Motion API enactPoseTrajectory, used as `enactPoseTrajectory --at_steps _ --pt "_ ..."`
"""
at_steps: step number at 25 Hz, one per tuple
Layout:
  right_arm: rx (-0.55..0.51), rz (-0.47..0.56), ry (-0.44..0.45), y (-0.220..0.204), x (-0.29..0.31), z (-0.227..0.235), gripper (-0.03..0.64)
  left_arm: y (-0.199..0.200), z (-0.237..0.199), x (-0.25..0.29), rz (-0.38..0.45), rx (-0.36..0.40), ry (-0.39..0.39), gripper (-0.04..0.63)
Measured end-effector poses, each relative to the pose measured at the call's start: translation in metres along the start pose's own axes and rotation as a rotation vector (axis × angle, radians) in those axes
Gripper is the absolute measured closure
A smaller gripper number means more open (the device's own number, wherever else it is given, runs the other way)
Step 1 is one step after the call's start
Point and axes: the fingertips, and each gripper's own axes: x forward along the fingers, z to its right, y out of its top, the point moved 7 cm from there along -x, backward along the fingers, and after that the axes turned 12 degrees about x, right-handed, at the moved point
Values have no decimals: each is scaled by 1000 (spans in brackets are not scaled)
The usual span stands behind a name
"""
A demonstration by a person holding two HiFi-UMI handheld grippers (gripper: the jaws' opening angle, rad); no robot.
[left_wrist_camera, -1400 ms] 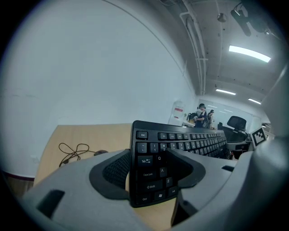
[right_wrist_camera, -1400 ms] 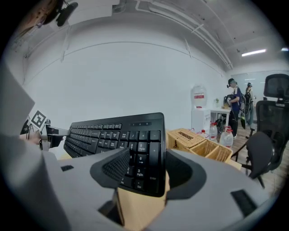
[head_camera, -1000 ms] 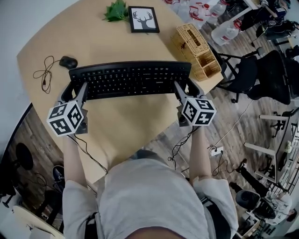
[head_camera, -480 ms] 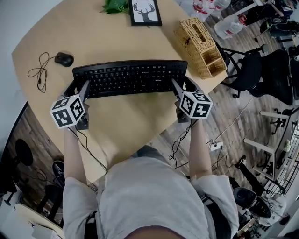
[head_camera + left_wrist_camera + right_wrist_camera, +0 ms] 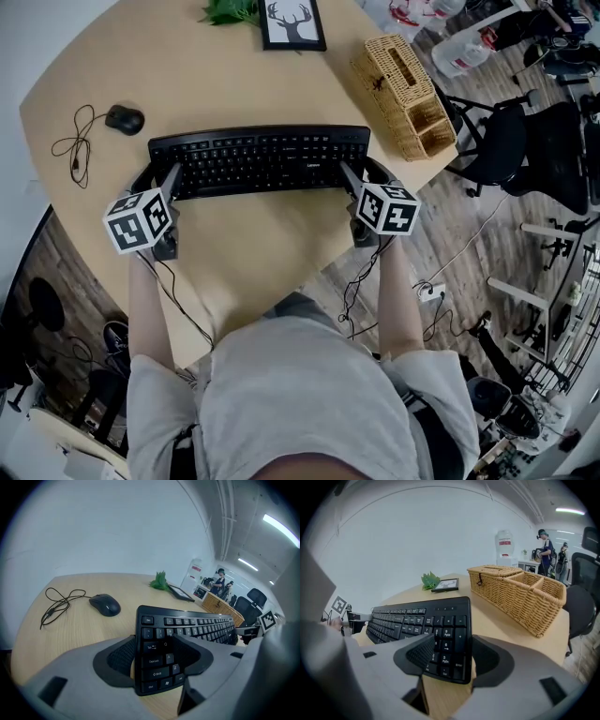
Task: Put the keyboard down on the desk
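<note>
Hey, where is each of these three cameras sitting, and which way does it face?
Head view: on the person's head, facing steeply down at the desk and keyboard; torso, forearms, left gripper and right gripper show.
Left gripper view: on the left gripper, facing along its jaws, clamped on the keyboard's left end, toward the mouse.
Right gripper view: on the right gripper, jaws clamped on the right end, basket beyond.
Shared: all see the keyboard.

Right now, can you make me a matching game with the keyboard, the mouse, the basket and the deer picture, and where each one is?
1 keyboard
2 mouse
3 basket
4 deer picture

A at the desk's right edge
B far edge, beside green leaves
C clamped by left gripper and right gripper
D beside a loose cable

Pairs: 1-C, 2-D, 3-A, 4-B
</note>
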Motion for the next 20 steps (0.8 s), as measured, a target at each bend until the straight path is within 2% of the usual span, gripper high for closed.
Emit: enactPoseTrajectory --at_steps 20 --pt "18 -57 -40 0 16 4 390 -9 -5 21 -22 -30 5 354"
